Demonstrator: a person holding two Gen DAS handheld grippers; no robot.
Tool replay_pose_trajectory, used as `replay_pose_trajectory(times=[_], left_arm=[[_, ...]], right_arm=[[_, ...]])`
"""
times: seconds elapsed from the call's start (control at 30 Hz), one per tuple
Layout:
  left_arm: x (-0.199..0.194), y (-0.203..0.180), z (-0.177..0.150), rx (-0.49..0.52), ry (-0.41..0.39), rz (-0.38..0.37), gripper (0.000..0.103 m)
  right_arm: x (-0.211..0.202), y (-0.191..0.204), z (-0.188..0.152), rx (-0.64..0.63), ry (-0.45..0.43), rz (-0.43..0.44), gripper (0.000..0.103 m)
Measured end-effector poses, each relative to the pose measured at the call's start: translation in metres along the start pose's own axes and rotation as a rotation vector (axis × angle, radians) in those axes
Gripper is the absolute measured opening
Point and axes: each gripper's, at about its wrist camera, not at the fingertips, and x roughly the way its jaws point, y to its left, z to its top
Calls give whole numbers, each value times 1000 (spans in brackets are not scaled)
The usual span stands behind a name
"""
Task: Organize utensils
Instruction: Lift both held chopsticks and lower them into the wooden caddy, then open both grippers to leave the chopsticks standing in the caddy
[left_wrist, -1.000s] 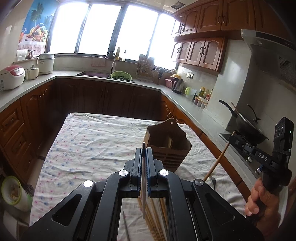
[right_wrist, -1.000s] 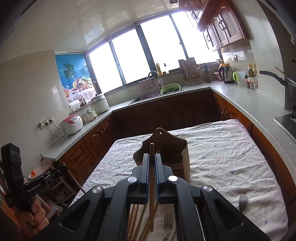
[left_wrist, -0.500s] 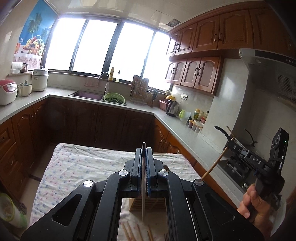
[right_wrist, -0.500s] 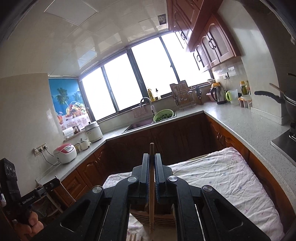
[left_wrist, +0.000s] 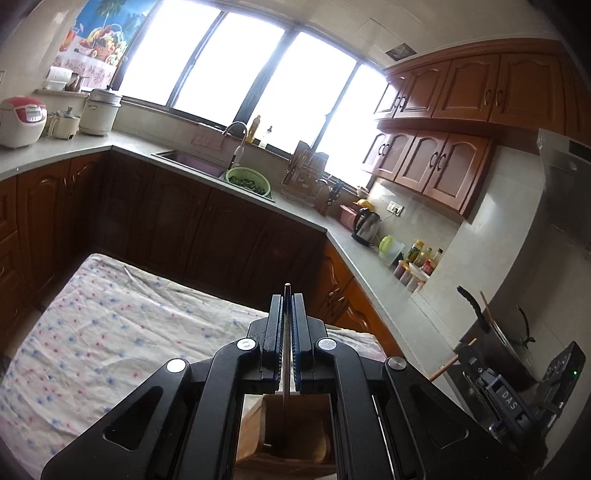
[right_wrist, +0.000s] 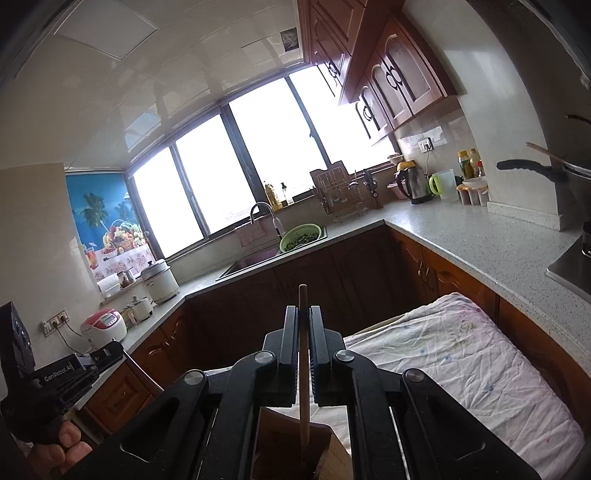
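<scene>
My left gripper (left_wrist: 287, 301) is shut on a thin dark chopstick (left_wrist: 286, 369) that hangs down into the open top of the wooden utensil holder (left_wrist: 295, 432) right beneath it. My right gripper (right_wrist: 303, 314) is shut on a light wooden chopstick (right_wrist: 304, 398) whose lower end reaches into the same holder (right_wrist: 295, 450). Each gripper shows in the other's view: the right one (left_wrist: 517, 395) at the far right, the left one (right_wrist: 55, 373) at the far left. The rest of the utensils are hidden below the grippers.
The holder stands on a table with a dotted cloth (left_wrist: 110, 325). Dark wooden cabinets and a grey counter (right_wrist: 480, 236) wrap around. A wok (left_wrist: 498, 343) sits on the stove at the right. A sink with a green colander (left_wrist: 246, 180) lies under the windows.
Both grippers have risen and come over the holder, tilting upward. The holder has dropped from the middle of the views to the bottom edge, with both chopstick ends now inside it.
</scene>
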Motion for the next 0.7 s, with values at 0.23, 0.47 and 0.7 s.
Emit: replay_pose_trajectory(times=[0.23, 0.47, 0.7], left_arm=[[26, 5, -34, -19, 48, 26, 3], [31, -1, -40, 49, 56, 44, 3], [33, -2, -37, 84, 77, 47, 3]], right_arm=[[18, -11, -25, 31, 24, -9, 5], [22, -15, -32, 36, 56, -19, 5], [24, -16, -27, 34, 88, -12, 8]])
